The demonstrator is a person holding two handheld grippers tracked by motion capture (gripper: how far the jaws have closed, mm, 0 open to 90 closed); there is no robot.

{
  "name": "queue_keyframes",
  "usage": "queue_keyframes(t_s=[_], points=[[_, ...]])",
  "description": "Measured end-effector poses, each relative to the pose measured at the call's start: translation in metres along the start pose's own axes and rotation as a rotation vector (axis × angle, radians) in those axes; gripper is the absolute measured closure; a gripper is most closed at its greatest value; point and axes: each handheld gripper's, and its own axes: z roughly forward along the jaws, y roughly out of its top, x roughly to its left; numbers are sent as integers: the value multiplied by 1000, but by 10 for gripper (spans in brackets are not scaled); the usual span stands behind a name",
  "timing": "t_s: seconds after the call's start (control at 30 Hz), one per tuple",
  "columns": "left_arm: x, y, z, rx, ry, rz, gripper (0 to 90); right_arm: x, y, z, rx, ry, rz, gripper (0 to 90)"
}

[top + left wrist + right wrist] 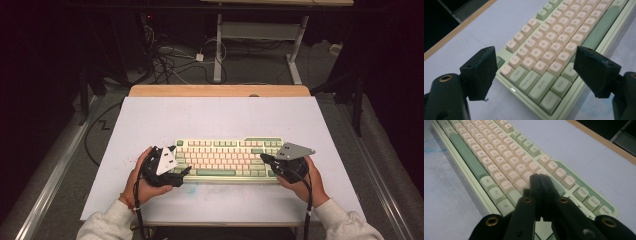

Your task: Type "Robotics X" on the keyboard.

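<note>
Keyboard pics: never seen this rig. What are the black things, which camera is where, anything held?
No robot here: a person sits at the table with a hand-held two-jaw gripper in each hand.

The high view looks down from above the person. The left gripper is at the keyboard's left end, the right gripper at its right end. The grey three-cornered plates are part of the grippers.

The other two pictures come from cameras riding on the grippers, looking along their black jaws. In the left gripper view the jaws stand wide apart, with nothing between them, over the left keys. In the right gripper view the jaws are shut together, empty, over the right-hand keys.

On the table lies one green and cream keyboard. Nothing is held.
</note>
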Motion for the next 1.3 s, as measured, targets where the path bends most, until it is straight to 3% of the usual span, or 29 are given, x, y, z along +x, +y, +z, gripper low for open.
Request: queue_keyframes(t_s=[0.33,0.57,1.03,1.3], points=[[0,-33,-13,59,10,-45,169,3,13,13,-2,19,-14,900],[-2,-48,-21,79,16,-64,168,10,23,27,8,40,-24,900],[-1,-51,-16,96,8,-80,169,25,38,70,60,74,-51,900],[-1,-51,-17,98,8,-78,168,26,38,83,87,73,-54,900]])
